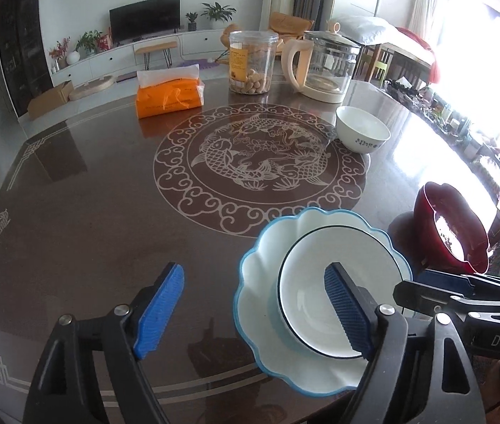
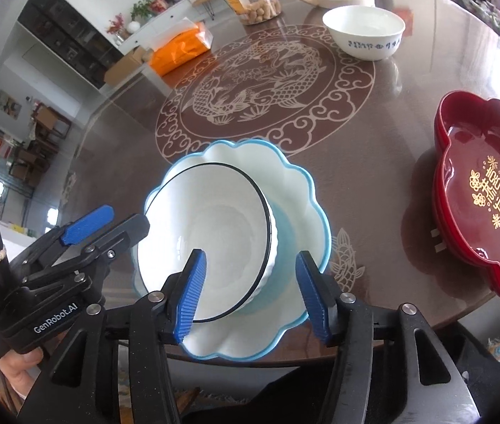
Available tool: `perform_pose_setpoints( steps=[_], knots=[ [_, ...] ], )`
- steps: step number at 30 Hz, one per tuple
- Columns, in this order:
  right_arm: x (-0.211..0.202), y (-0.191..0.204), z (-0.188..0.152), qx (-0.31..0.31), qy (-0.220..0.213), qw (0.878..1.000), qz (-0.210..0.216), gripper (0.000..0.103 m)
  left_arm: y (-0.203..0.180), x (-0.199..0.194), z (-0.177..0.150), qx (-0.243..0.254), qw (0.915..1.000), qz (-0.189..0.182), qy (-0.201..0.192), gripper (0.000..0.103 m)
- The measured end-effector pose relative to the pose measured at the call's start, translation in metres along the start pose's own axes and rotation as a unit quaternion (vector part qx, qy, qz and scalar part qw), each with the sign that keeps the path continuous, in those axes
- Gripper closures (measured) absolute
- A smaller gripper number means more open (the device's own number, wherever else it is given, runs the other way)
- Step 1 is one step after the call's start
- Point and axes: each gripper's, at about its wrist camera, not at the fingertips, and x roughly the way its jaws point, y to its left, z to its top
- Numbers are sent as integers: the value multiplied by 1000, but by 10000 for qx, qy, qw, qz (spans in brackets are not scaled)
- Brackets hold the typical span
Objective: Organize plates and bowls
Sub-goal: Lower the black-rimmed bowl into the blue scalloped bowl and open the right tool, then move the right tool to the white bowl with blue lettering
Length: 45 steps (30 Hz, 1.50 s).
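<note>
Right wrist view alone shows gold lettering inside the red tray (image 2: 487,190); both tongs, left (image 1: 253,312) and right (image 2: 250,295), stand spread, pinching nothing, over the black-rimmed bowl (image 2: 214,233).

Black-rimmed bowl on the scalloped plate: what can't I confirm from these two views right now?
- Black-rimmed bowl: its near rim is covered by the right gripper finger in the right wrist view.
- Blue-edged scalloped plate: its near-right edge is behind the left gripper in the left wrist view.
- Red tray stack: count unclear; far side cut off by the lens edge.
- White bowl lettering: too small to read.
</note>
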Motion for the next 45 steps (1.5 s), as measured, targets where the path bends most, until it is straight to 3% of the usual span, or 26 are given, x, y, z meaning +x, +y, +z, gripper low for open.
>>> perform_pose_setpoints(
  steps=[3, 6, 9, 15, 26, 45],
  knots=[
    [-29, 5, -10, -52, -647, 9975, -277, 39, -5, -14, 0, 72, 9995, 260, -151, 16],
    [-56, 10, -27, -54, -1406, 9863, -860, 31, -6, -22, -3, 25, 9992, 340, -202, 15],
    [-69, 9, -41, 41, -1794, 9770, -1156, 31, -8, -28, -6, -8, 9990, 387, -228, 15],
    [-79, 11, -51, -197, -1962, 9665, -1645, 31, -14, -36, -12, 17, 9982, 520, -291, 15],
    [-90, 17, -58, -208, -2298, 9542, -1905, 29, -17, -45, -15, 82, 9969, 639, -444, 15],
    [-92, 19, -60, -306, -2423, 9494, -1973, 29, -20, -41, -12, 151, 9959, 753, -485, 15]
  ],
)
